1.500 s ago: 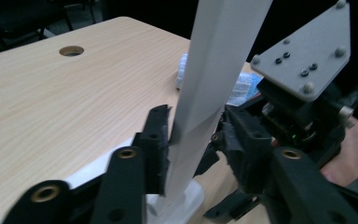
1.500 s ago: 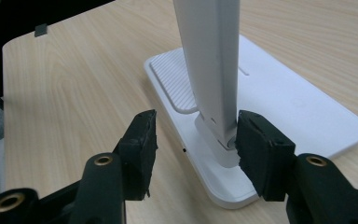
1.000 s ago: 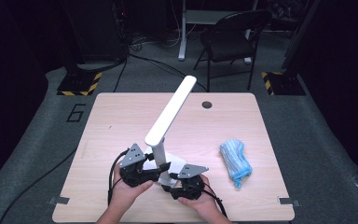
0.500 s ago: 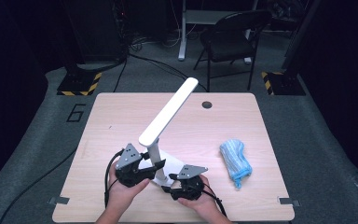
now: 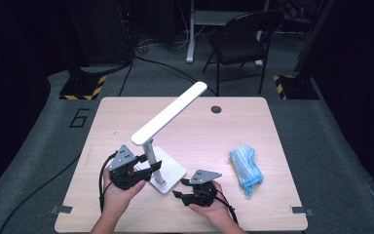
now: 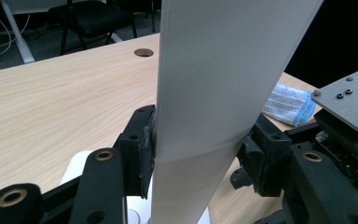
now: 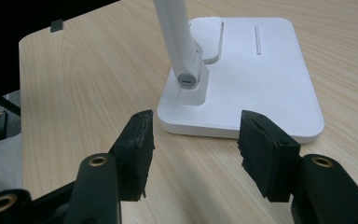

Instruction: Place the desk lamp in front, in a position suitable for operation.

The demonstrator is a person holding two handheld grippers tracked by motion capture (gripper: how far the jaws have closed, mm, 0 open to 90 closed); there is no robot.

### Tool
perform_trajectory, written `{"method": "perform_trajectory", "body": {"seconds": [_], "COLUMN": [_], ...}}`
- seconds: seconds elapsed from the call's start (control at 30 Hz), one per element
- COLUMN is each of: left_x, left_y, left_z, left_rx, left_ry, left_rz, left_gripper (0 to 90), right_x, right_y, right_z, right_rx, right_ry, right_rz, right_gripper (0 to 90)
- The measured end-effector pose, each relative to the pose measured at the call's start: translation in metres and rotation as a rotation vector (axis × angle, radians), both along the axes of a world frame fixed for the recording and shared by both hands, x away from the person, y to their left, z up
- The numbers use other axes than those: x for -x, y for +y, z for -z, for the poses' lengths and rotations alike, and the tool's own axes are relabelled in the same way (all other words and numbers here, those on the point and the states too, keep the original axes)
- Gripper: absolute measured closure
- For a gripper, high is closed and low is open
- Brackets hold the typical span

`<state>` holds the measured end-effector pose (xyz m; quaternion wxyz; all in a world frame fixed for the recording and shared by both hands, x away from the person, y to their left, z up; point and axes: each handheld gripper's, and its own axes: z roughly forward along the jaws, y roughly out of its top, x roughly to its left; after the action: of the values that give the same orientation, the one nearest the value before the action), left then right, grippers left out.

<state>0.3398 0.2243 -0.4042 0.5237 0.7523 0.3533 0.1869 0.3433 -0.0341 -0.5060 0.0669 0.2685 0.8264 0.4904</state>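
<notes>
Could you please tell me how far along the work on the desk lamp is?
Done: the lamp stands unfolded. In hand: the left hand-held gripper has just been closing around its arm, with the right-hand pad still apart; the right hand-held gripper waits open at the base. Left: the blue cloth lies untouched.

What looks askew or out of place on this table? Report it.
The white desk lamp stands out: its base sits askew to the table edges, and its long head slants up steeply rather than lying level. The left tool straddles the stem. A blue striped cloth lies crumpled at the right. Nothing looks spilled or broken.
</notes>
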Motion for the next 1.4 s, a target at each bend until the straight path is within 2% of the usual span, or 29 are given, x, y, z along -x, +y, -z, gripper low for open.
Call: {"method": "perform_trajectory", "body": {"seconds": [0.07,0.23,0.3,0.33,0.4,0.43,0.53,0.7,0.73,0.77,0.83,0.93,1.03,1.17,1.23,1.3,1.33,1.4], "left_x": [0.0,-0.002,-0.002,-0.003,-0.005,-0.005,-0.008,-0.013,-0.013,-0.014,-0.016,-0.017,-0.015,-0.014,-0.012,-0.01,-0.01,-0.008], "left_y": [0.0,-0.003,-0.004,-0.004,-0.005,-0.005,-0.01,-0.02,-0.024,-0.025,-0.031,-0.038,-0.044,-0.042,-0.038,-0.034,-0.032,-0.028], "left_z": [-0.001,-0.001,-0.001,0.0,0.0,0.0,0.001,0.001,0.001,0.001,0.001,0.0,0.0,-0.001,-0.001,-0.002,-0.002,-0.002], "left_rx": [-0.003,-0.041,-0.041,-0.043,-0.039,-0.043,-0.02,-0.026,-0.014,-0.023,-0.025,-0.031,-0.029,-0.033,-0.027,-0.034,-0.039,-0.034], "left_ry": [0.013,-0.015,-0.028,-0.029,-0.035,-0.033,-0.033,-0.033,-0.031,-0.028,-0.036,-0.044,-0.033,-0.034,-0.016,-0.018,-0.019,-0.014], "left_rz": [0.001,0.011,0.014,0.021,0.026,0.031,0.041,0.089,0.092,0.109,0.139,0.183,0.226,0.249,0.262,0.273,0.275,0.278], "left_gripper": [50.2,51.5,51.8,51.9,52.0,52.0,52.0,52.0,52.0,52.0,51.9,51.9,51.9,51.7,51.6,51.5,51.5,51.4], "right_x": [-0.002,-0.003,-0.004,-0.005,-0.006,-0.006,-0.008,-0.011,-0.011,-0.011,-0.013,-0.014,-0.015,-0.016,-0.015,-0.014,-0.015,-0.014], "right_y": [-0.002,-0.008,-0.01,-0.011,-0.014,-0.015,-0.018,-0.023,-0.024,-0.026,-0.03,-0.034,-0.04,-0.044,-0.046,-0.047,-0.048,-0.049], "right_z": [0.0,-0.001,-0.001,-0.001,-0.001,-0.001,-0.001,0.0,0.0,-0.001,-0.001,-0.002,-0.003,-0.004,-0.004,-0.005,-0.004,-0.005], "right_rx": [-0.003,-0.009,-0.014,-0.017,-0.012,-0.018,-0.01,0.0,-0.005,-0.006,-0.001,0.002,-0.006,-0.008,-0.007,-0.009,-0.007,-0.002], "right_ry": [-0.009,0.0,0.003,-0.01,-0.003,-0.001,-0.007,-0.006,-0.002,0.014,-0.002,-0.002,0.006,-0.002,0.0,-0.001,-0.016,-0.008], "right_rz": [-0.003,0.024,0.033,0.04,0.037,0.053,0.065,0.095,0.108,0.119,0.118,0.136,0.159,0.17,0.175,0.188,0.185,0.193], "right_gripper": [45.1,45.1,45.1,45.1,45.1,45.1,45.2,45.1,45.1,45.1,45.1,45.0,45.0,45.1,45.1,45.0,45.0,45.0]}}
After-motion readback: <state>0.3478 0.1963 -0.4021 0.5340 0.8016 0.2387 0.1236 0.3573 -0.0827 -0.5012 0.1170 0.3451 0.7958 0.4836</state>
